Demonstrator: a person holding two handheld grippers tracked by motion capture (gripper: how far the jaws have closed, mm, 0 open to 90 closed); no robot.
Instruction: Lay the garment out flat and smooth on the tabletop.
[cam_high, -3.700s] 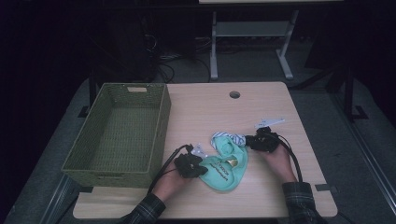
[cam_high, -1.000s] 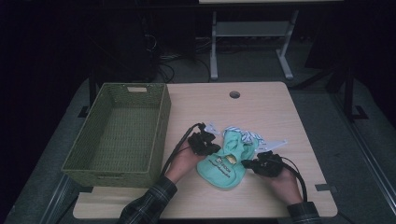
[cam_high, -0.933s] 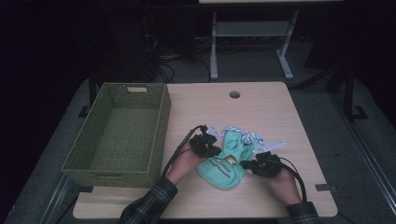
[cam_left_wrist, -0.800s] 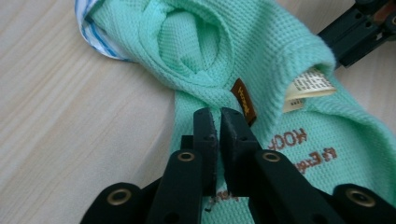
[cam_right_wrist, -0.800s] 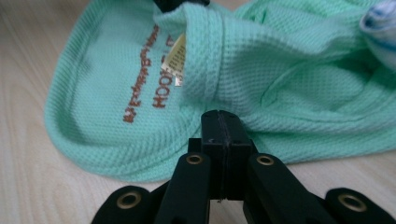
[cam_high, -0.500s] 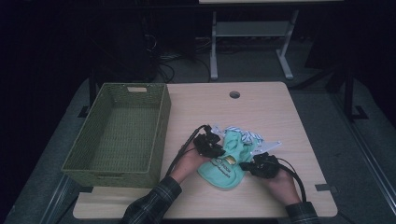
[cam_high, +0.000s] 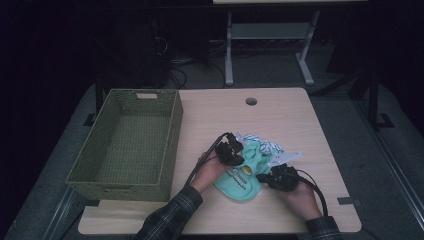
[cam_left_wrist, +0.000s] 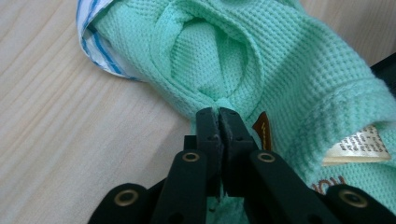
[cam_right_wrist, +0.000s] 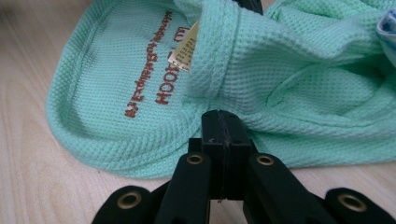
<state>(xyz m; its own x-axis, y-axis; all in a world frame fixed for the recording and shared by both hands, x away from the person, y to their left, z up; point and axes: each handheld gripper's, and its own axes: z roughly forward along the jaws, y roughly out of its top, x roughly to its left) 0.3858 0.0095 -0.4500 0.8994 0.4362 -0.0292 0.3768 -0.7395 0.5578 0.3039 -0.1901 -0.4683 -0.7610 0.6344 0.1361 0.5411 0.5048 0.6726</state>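
A mint-green waffle-knit garment (cam_high: 251, 162) with brown lettering, a sewn-in tag and a blue-striped white lining lies crumpled on the wooden table (cam_high: 280, 117). My left gripper (cam_high: 239, 153) is at its upper left edge. Its jaws have just been closing and now pinch a fold of the green cloth (cam_left_wrist: 261, 60) at their tips (cam_left_wrist: 218, 115). My right gripper (cam_high: 262, 177) is at the garment's near right side. It is shut on a thick hem of the garment (cam_right_wrist: 140, 70), just below the tag (cam_right_wrist: 184, 51).
A green woven basket (cam_high: 174, 135) stands open on the table's left side, beside my left forearm. A round cable hole (cam_high: 251, 101) sits near the table's far edge. Bare wood lies beyond and to the right of the garment.
My left gripper has slid right onto the garment's upper edge. The right gripper has stayed put. Earlier still, the left gripper was nearer and the right one farther back.
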